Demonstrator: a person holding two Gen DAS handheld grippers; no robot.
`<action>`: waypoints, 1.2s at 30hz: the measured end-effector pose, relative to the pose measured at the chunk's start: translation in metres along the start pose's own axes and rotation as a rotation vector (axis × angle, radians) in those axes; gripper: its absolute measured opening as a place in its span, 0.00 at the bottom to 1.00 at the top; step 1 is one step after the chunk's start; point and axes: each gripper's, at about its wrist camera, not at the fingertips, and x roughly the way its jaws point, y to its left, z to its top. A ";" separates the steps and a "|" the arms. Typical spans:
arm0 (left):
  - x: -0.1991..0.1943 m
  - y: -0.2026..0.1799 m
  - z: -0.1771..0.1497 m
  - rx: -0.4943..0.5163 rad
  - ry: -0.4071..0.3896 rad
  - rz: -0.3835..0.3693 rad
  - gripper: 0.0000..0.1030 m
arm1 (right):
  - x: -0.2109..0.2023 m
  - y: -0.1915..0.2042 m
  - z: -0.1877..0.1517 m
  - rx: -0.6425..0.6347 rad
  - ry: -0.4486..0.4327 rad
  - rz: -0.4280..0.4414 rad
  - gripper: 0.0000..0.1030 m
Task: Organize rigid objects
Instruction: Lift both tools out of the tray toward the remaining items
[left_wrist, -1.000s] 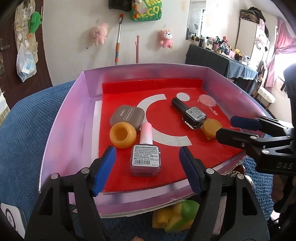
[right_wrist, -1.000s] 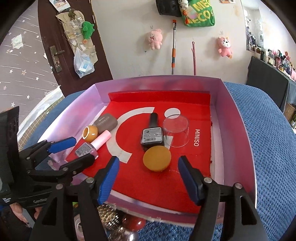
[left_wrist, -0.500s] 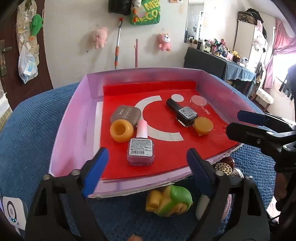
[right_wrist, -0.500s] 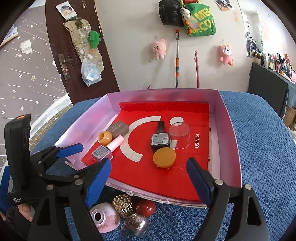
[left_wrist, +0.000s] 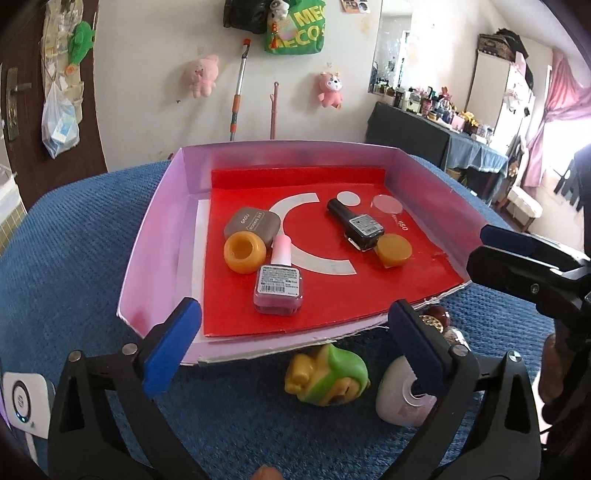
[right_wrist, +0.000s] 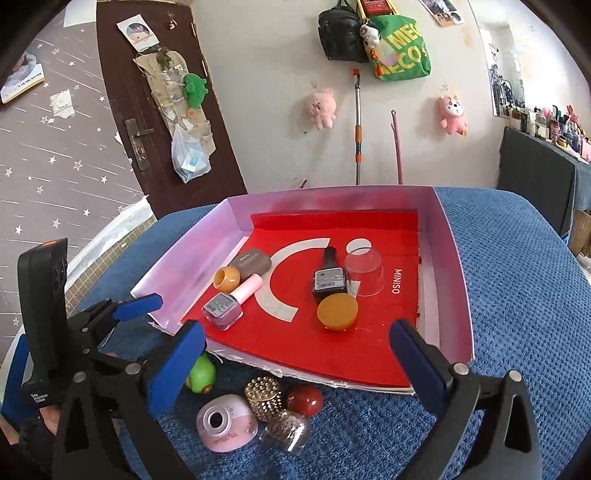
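Left wrist view: the left gripper (left_wrist: 291, 343) hangs over the near lip of the pink tray (left_wrist: 155, 254), jaws opening with nothing between them. On the red liner lie, left to right, a brown case (left_wrist: 252, 224), orange jar (left_wrist: 244, 254), pink polish bottle (left_wrist: 279, 286), black bottle (left_wrist: 356, 228) and orange lid (left_wrist: 394, 251) (seemingly sorted already). Right of these the right gripper (right_wrist: 295, 365) is opening too, empty; a green toy (left_wrist: 328, 376) waits outside, likely next.

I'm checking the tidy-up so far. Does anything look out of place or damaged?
Yes. The tray's near wall is missing, leaving a ragged edge. The green toy, pink gadget, studded jar and red ball lie outside it on the blue cover.
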 end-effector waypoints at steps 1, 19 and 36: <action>-0.001 0.000 -0.001 -0.004 -0.002 -0.001 1.00 | -0.001 0.000 0.000 0.001 -0.002 0.002 1.00; -0.018 -0.006 -0.011 0.012 -0.017 0.020 1.00 | -0.016 0.003 -0.010 0.014 -0.042 0.005 1.00; -0.029 -0.012 -0.024 0.033 -0.015 0.046 1.00 | -0.018 0.005 -0.032 -0.009 -0.015 -0.042 1.00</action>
